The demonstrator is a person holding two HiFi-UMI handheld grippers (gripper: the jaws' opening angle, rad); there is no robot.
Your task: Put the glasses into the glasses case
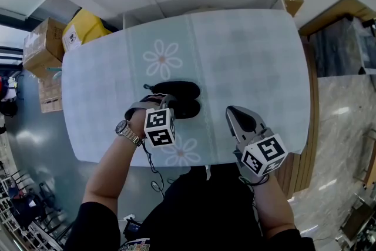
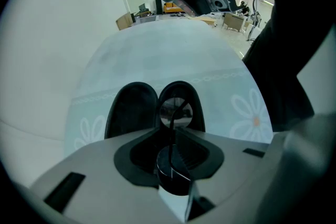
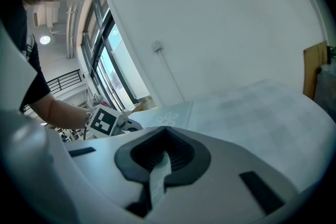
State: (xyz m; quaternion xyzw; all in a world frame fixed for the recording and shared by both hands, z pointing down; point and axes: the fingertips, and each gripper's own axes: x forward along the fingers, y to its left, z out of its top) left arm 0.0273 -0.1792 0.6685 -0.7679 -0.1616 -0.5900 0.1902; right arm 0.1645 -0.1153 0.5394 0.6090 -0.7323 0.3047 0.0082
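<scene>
A black glasses case [image 1: 183, 91] lies open on the pale flowered tablecloth [image 1: 247, 56], near the table's middle. In the left gripper view its two halves [image 2: 131, 110] stand side by side just beyond the jaws. My left gripper [image 2: 173, 136] is shut on the dark glasses [image 2: 176, 112]: one lens sits between the jaws, the other hangs over the right half of the case. In the head view the left gripper [image 1: 165, 104] is at the case's near edge. My right gripper [image 1: 236, 113] hovers to the right of the case, shut [image 3: 164, 145], with nothing in it.
Cardboard boxes [image 1: 42, 44] and a yellow bag [image 1: 88, 26] stand beyond the table's far left corner. A wooden panel [image 1: 312, 97] runs along the right edge. The person's body is against the near edge of the table.
</scene>
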